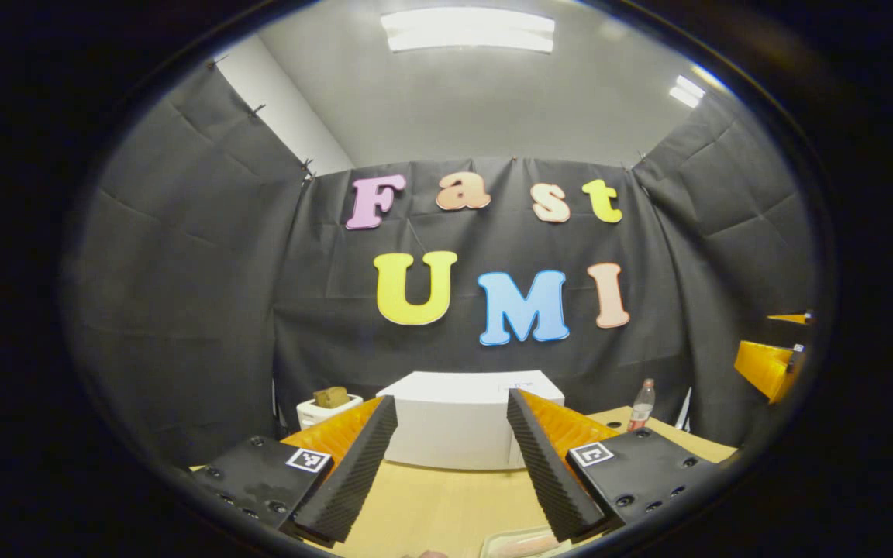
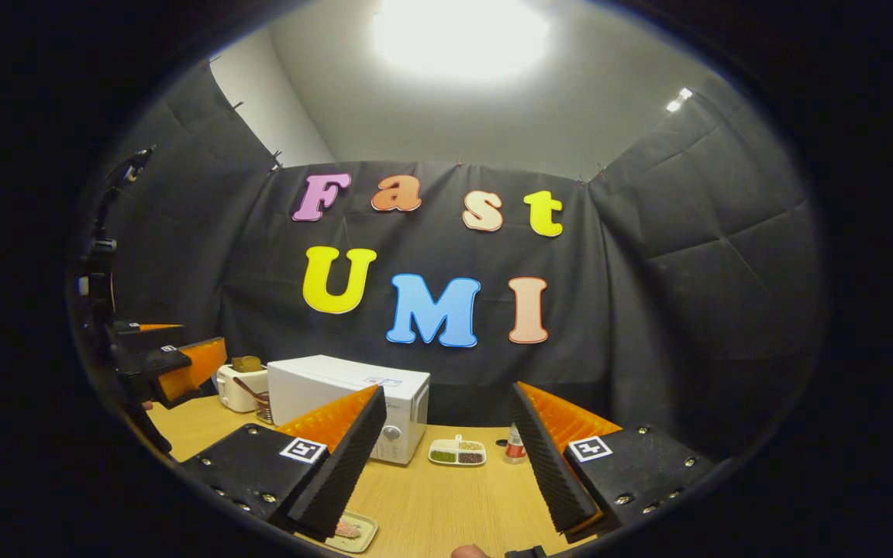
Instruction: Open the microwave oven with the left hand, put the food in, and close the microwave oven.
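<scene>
Both the left gripper [image 1: 453, 465] and the right gripper [image 2: 446, 457] are spread wide, holding nothing. Nearest, in front of the microwave [image 2: 349, 403], lies the food tray [image 2: 353, 532] on the table [image 2: 431, 504]. The door looks closed; the left gripper should probably reach its edge squarely and pull steadily.

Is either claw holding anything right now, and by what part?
Nothing is held. The left claw and right claw are both open, with only the table and microwave beyond them.

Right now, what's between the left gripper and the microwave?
Nothing: in the left gripper view, just bare table lies between the open left gripper and the closed microwave.
</scene>
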A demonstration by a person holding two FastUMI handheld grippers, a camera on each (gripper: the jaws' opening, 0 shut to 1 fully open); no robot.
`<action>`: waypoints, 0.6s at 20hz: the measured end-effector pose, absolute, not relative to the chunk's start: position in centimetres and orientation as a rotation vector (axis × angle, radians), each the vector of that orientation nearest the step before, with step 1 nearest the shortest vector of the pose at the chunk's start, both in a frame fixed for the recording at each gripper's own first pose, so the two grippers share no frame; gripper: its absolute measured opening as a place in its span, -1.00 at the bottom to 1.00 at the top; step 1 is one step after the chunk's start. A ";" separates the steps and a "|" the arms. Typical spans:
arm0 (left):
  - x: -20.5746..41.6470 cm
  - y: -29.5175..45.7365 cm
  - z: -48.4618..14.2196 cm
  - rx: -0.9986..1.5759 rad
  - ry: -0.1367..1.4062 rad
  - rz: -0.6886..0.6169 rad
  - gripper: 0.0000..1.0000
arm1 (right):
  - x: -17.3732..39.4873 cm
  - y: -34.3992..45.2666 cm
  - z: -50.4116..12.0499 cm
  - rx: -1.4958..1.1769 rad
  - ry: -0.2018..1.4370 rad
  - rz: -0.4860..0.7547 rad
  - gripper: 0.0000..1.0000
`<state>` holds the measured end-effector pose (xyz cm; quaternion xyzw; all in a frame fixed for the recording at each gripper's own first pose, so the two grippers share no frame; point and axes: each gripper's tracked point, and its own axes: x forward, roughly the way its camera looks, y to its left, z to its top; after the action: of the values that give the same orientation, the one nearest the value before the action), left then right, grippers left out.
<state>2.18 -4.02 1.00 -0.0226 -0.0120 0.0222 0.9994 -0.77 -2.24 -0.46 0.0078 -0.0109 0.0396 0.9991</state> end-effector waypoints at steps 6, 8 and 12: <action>6.2 -6.0 0.9 -0.026 -0.040 0.032 0.99 | -0.8 -3.2 -0.8 0.021 -0.015 0.086 0.94; 8.1 -6.9 0.6 -0.025 -0.044 0.016 0.99 | -0.3 -3.7 -1.0 0.009 -0.014 0.069 0.94; 12.6 -8.5 -1.2 -0.021 -0.032 -0.035 0.99 | 1.3 -4.5 -1.9 0.019 0.017 0.008 0.95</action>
<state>12.63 -8.54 -1.25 -0.0104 -0.0161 -0.0174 0.9997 1.32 -4.54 -1.93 0.0097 0.0086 0.0042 0.9999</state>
